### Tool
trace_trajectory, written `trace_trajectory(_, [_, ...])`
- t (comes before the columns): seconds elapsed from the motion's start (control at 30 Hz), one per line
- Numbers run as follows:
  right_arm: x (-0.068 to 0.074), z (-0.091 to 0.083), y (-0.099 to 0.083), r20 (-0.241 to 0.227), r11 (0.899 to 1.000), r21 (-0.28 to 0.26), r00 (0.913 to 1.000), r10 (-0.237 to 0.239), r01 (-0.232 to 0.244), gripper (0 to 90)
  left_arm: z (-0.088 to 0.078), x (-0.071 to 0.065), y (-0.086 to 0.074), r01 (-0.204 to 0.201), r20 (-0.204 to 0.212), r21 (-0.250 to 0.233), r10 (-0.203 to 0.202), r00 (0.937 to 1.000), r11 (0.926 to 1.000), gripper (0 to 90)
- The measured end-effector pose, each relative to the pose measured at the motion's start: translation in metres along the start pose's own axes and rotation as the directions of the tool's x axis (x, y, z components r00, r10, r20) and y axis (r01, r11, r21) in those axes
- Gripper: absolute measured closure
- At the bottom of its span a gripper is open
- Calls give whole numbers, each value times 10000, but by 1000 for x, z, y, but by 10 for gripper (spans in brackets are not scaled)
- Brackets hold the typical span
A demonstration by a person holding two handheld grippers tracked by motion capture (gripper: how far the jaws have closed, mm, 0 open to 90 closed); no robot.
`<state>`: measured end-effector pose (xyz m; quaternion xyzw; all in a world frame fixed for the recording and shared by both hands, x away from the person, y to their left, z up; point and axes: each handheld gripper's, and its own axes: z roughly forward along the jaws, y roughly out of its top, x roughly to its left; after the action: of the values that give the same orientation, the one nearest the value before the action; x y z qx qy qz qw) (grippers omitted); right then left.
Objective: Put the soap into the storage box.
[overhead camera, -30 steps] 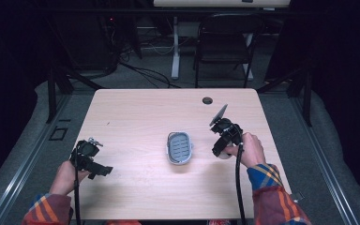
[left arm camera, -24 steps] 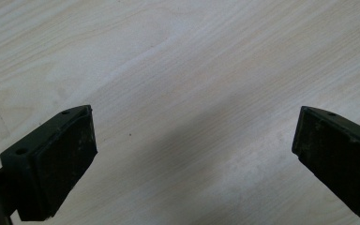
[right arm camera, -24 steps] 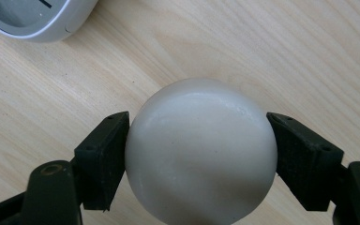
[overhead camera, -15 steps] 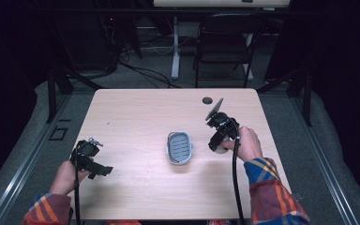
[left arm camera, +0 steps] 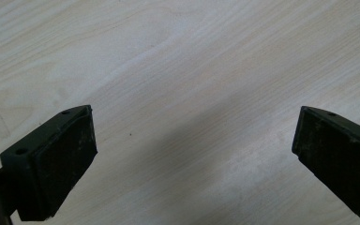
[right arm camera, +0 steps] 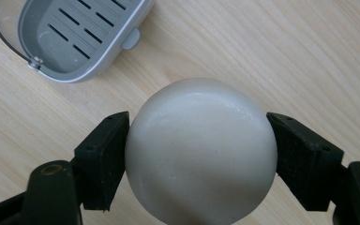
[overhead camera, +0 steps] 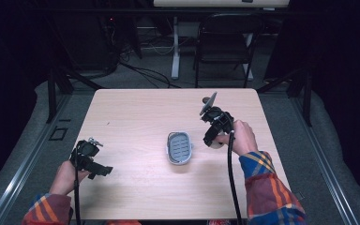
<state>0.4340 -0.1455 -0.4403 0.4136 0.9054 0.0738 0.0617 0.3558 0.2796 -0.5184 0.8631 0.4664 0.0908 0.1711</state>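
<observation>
My right gripper [right arm camera: 201, 154] pads: matt black, rubbery look. Between them a smooth off-white ball [right arm camera: 201, 150], soft sheen, soap-like. Tray [right arm camera: 75, 37]: grey matt plastic, slotted, thin wire bail. Table [left arm camera: 192, 70]: pale wood-grain laminate, satin. My sleeve [overhead camera: 272, 187]: plaid cloth.

A pale wood-grain bench [overhead camera: 136, 122] stands on a grey floor [overhead camera: 37, 126]. Beyond its far edge, a black folding chair [overhead camera: 225, 42] stands beside a white post [overhead camera: 175, 47], with dark cables [overhead camera: 140, 70] trailing across the floor nearby.
</observation>
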Motion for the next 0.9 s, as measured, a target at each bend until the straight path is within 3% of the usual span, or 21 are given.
trace_trajectory(0.9, [26,5,38,-303,9974,36,9970,-712,713,242,0,0,0,22,14,17,-22,10000,10000,0])
